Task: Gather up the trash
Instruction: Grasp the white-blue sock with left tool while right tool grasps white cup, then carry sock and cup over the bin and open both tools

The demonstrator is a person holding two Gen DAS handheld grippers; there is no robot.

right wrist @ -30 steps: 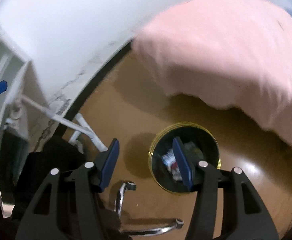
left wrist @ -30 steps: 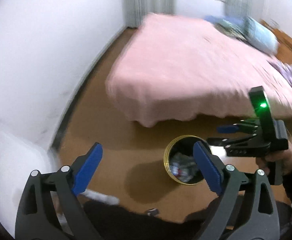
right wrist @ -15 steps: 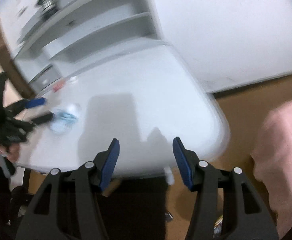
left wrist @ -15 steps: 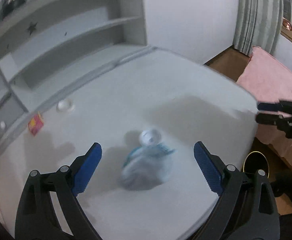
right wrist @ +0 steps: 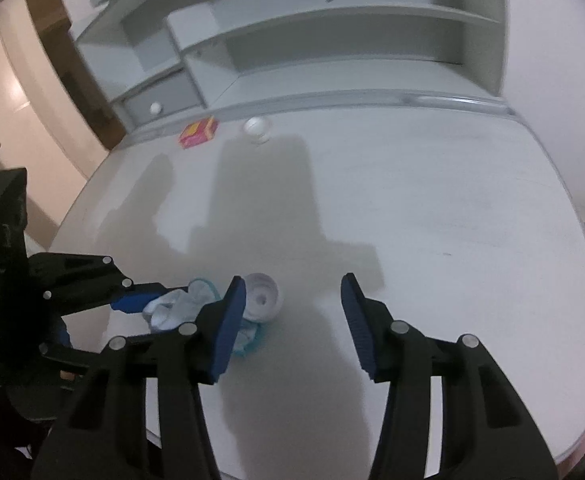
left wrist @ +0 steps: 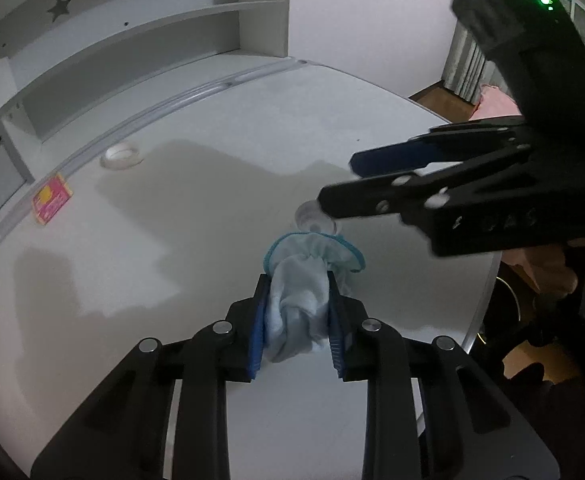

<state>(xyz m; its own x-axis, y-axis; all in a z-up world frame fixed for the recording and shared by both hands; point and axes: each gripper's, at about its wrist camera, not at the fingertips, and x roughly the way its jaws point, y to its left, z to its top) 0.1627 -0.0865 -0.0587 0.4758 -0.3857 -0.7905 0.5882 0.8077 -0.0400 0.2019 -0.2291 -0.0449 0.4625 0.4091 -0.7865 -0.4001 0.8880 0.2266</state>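
Observation:
A crumpled light-blue cloth piece with a teal hem [left wrist: 298, 308] lies on the white desk [left wrist: 196, 128]. My left gripper [left wrist: 297, 278] is closing on it, and both blue pads press its sides. A small clear plastic cup [left wrist: 314, 220] stands just beyond the cloth, touching its hem. My right gripper [left wrist: 338, 182] comes in from the right over that cup. In the right wrist view the right gripper [right wrist: 292, 280] is closing slightly but still wide. The cup [right wrist: 262, 298] sits between its fingers, close to the left pad, and is not pressed. The cloth [right wrist: 172, 310] and left gripper [right wrist: 152, 304] show at lower left.
A pink and yellow packet [left wrist: 52, 204] and a white round cap [left wrist: 121, 155] lie near the back of the desk. White shelves [left wrist: 132, 40] rise behind. The desk's rounded edge [left wrist: 480, 304] drops to brown floor at the right, with a pink bed [left wrist: 496, 100] beyond.
Both hands swung from the floor bin and bed to the white desk. The left jaws went from wide to clamped on the blue cloth. The right gripper came in over the cup.

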